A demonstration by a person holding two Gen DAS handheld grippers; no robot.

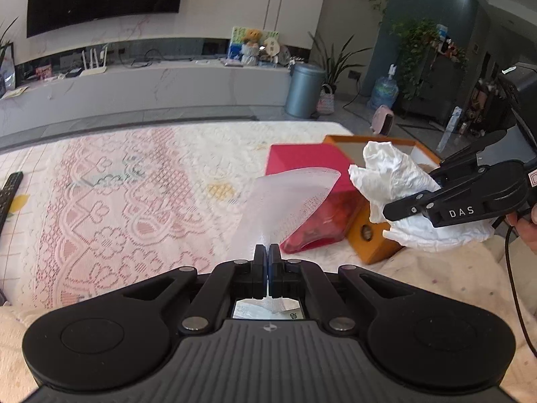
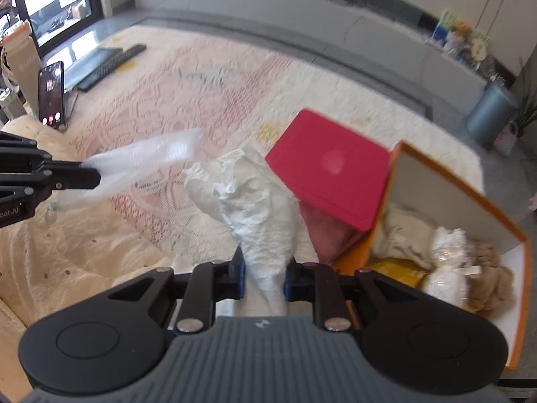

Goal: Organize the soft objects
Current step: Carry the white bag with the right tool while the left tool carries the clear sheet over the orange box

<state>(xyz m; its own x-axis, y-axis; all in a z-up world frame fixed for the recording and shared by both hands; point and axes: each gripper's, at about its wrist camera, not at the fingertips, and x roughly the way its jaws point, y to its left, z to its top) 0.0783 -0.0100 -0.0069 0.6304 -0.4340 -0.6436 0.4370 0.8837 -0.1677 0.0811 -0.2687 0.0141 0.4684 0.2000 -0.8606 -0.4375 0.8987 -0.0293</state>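
My left gripper (image 1: 267, 252) is shut on a thin white mesh sheet (image 1: 288, 201) that curls up in front of it; the sheet also shows in the right wrist view (image 2: 141, 164), hanging from the left gripper (image 2: 90, 178). My right gripper (image 2: 265, 268) is shut on a crumpled white paper wad (image 2: 255, 201); the left wrist view shows the wad (image 1: 396, 181) held just above the near edge of the orange box (image 1: 376, 245). The orange box (image 2: 486, 201) holds beige plush, a yellow item and wrapped white bundles (image 2: 446, 268).
A red box (image 2: 329, 168) leans against the orange box on the pink lace-patterned cover (image 1: 117, 201). A remote (image 1: 8, 194), a keyboard (image 2: 110, 63) and a phone (image 2: 51, 92) lie at the far left. A grey bin (image 1: 303, 89) stands beyond.
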